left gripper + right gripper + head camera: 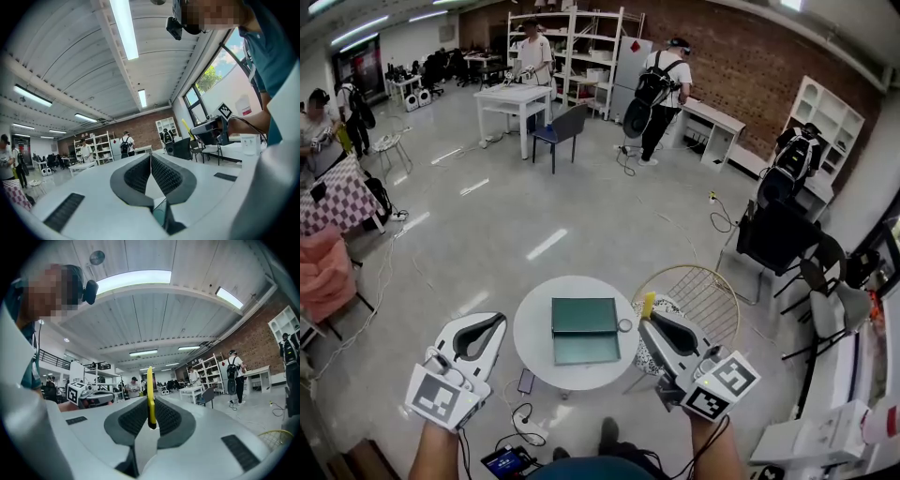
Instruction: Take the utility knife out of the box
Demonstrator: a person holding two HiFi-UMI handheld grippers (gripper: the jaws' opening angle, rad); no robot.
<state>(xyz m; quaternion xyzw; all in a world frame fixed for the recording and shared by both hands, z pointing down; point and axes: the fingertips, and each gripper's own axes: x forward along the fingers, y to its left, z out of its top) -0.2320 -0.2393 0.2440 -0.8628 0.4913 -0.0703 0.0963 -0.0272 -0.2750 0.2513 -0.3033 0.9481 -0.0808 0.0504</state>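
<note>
A green box (584, 330) lies on the round white table (534, 330), with a darker far half and a paler near half. My right gripper (649, 317) hovers off the table's right edge, shut on a yellow utility knife (648, 305) that sticks up from its jaws. In the right gripper view the yellow utility knife (150, 397) stands upright, pinched between the black pads of the right gripper (150, 404). My left gripper (499, 322) is held off the table's left edge. In the left gripper view the left gripper (151, 158) is shut and holds nothing.
A small ring (624, 325) lies on the table beside the box. A gold wire chair (703, 295) stands at the right, under my right gripper. A phone (526, 381) and cables lie on the floor by the table's foot. Several people stand far off by the shelves.
</note>
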